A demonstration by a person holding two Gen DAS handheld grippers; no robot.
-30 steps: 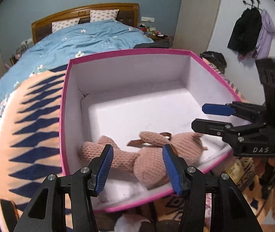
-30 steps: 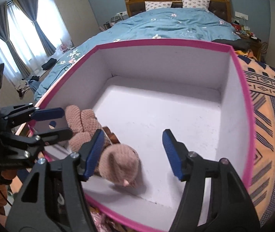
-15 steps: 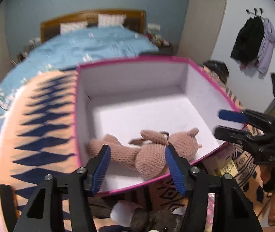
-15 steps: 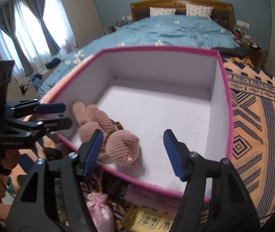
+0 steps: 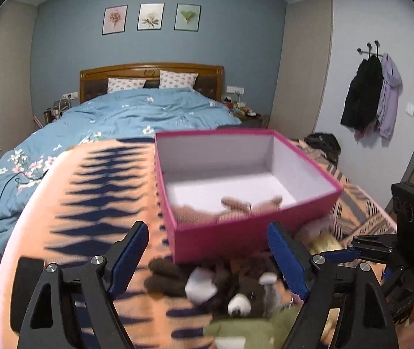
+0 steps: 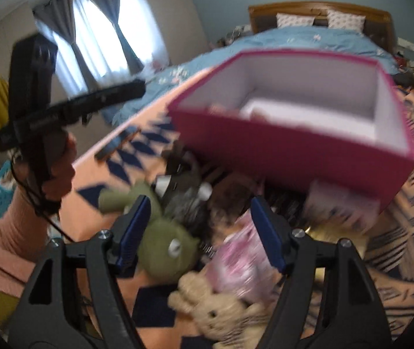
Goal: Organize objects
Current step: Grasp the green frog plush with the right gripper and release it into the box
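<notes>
Left to right in the right wrist view: the left gripper (image 6: 113, 99) is far left, and its jaws, which have just been opening, stand apart with nothing between them. Next comes the green plush (image 6: 163, 250), near the right gripper (image 6: 199, 232), whose widening jaws are apart and empty too. I judge this is the next pick: lower squarely over its body, close gently, then carry it to the pink box (image 6: 294, 145) at far right.
</notes>
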